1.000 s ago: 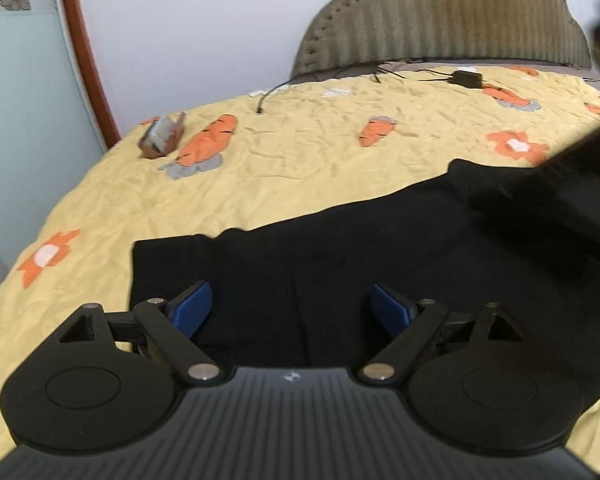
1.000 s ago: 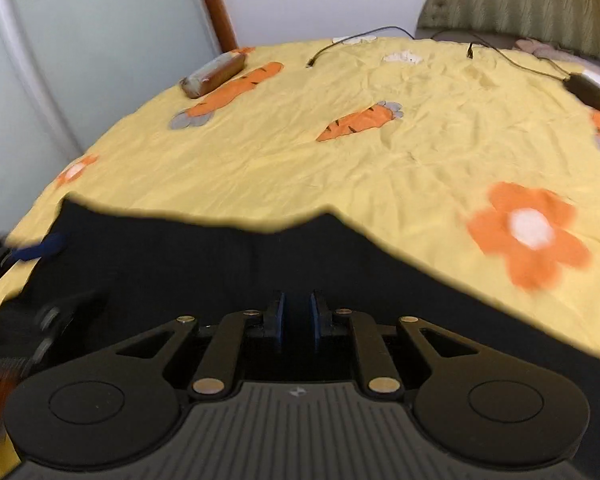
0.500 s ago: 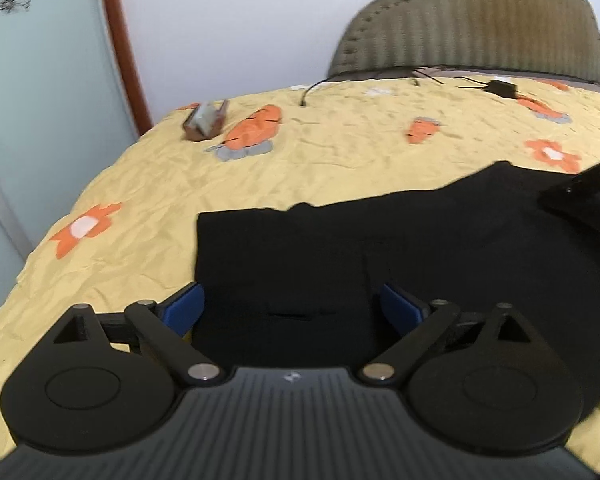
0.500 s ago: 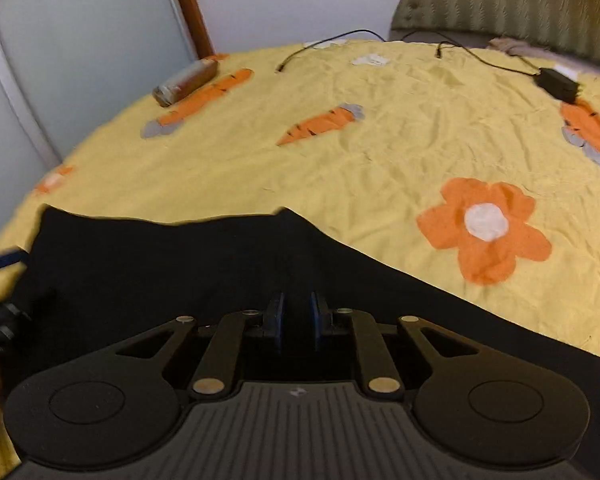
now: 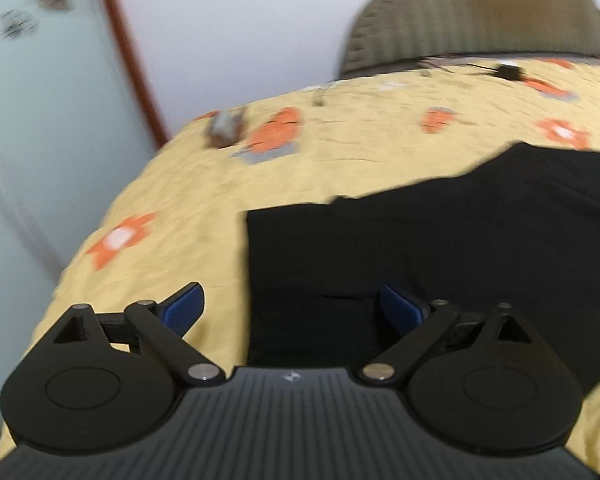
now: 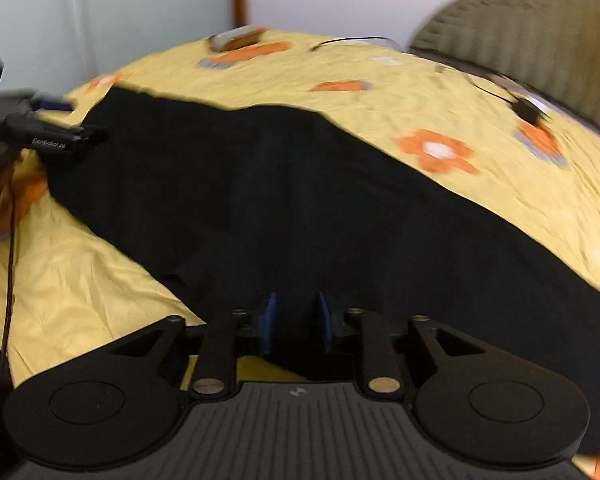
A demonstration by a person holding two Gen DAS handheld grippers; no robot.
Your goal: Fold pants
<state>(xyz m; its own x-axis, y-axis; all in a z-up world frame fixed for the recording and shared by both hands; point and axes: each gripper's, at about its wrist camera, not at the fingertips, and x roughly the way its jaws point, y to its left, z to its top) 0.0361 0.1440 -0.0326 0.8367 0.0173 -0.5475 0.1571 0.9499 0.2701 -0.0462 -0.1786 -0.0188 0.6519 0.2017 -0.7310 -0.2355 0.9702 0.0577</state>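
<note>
Black pants point(image 5: 420, 240) lie spread flat on the yellow bedsheet point(image 5: 188, 200). My left gripper point(image 5: 292, 310) hovers wide over their short left edge. Its left pad is over bare sheet and its right pad over the cloth. Its jaws are closing slightly, with nothing pressed between them. In the right wrist view the pants point(image 6: 280, 184) stretch from far left to near right. My right gripper point(image 6: 295, 322) is low over their near edge and its jaws are opening. A narrow gap shows between the pads, with dark cloth below. The left gripper point(image 6: 72, 118) shows at the pants' far left end.
The sheet carries orange flower and carrot prints. A brown case point(image 5: 226, 128) lies near the far left edge of the bed, and a black charger with its cable point(image 5: 508, 71) lies by the padded headboard point(image 5: 480, 20). A pale wardrobe door point(image 5: 40, 120) stands to the left.
The left gripper slid left, so the pants' edge now runs between its pads. The right gripper swept along the pants, rolled, and its pads parted from shut to a narrow gap.
</note>
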